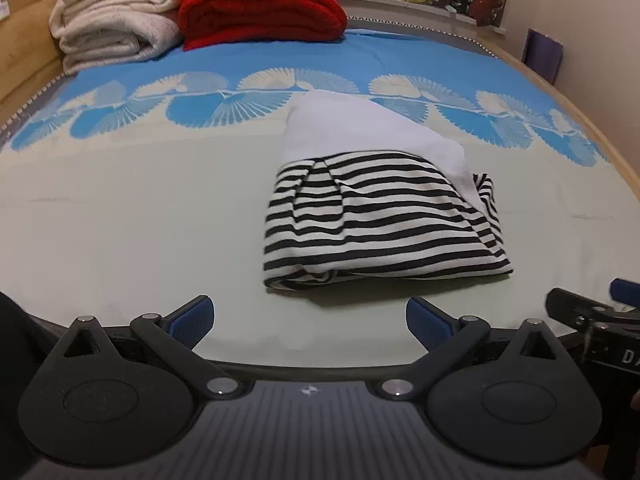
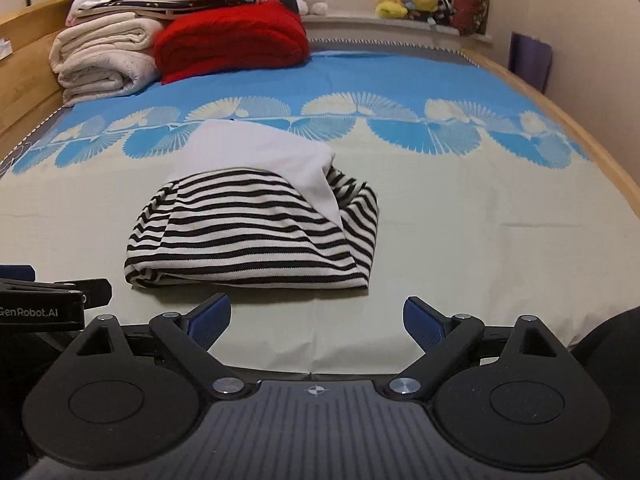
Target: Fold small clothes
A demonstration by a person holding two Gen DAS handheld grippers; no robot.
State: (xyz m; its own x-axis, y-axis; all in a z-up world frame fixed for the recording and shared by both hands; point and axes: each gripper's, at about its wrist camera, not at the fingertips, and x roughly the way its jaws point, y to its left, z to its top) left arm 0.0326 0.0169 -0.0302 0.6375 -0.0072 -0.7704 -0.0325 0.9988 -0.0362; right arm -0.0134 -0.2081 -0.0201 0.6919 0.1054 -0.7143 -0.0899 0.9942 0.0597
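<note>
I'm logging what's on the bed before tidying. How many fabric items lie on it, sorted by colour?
Striped black-and-white with white panel: 1, the folded garment
Red: 1, the blanket
Cream: 1, the quilt, with more folded linens on top that I cannot separate
Total: 3 countable items
Both grippers, left and right, are open and apart from the garment.

Both fisheye views sit low at the near edge of the bed (image 1: pixel 120 208), looking forward along it toward the window sill. The left wrist camera looks out over its own left claw (image 1: pixel 310 322), the right wrist camera over the right claw (image 2: pixel 316 320). They stand side by side, each catching the other at its frame edge. Both share the striped garment (image 1: pixel 380 220) close ahead and the red blanket (image 2: pixel 232 40) far back
</note>
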